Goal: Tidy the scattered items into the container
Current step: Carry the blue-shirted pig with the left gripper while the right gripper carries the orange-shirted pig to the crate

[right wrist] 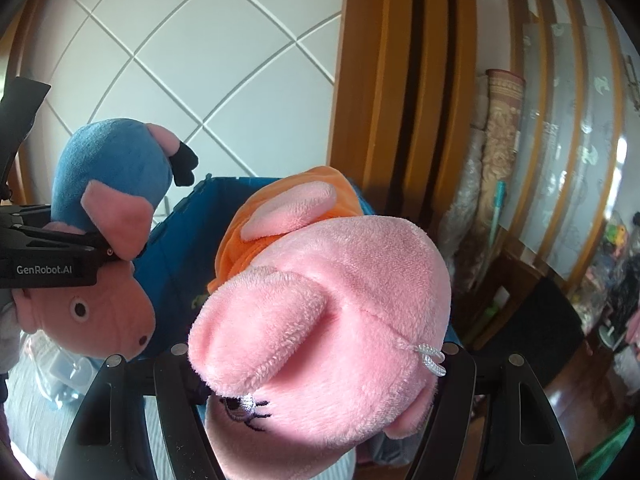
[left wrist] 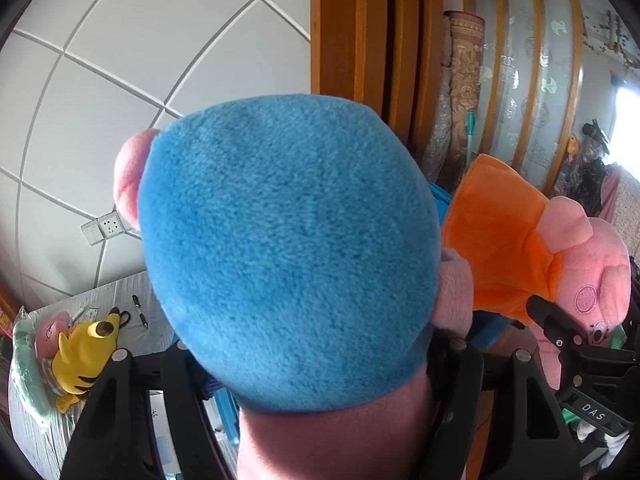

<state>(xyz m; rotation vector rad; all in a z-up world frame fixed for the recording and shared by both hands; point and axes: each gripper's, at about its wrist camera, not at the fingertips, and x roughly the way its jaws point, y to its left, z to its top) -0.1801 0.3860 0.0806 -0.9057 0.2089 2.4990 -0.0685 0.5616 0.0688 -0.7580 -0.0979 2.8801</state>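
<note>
Left wrist view: the blue pig (left wrist: 288,256) is being gripped, raised, between the half-spread jaws of the left gripper (left wrist: 316,344), tilted downward. The orange pig (right wrist: 320,320) is being clamped likewise in the right gripper (right wrist: 316,354), beside the blue bin (right wrist: 180,248).

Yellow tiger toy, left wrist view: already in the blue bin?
No, the yellow tiger toy lies on the grey table at lower left, outside the blue bin.
</note>
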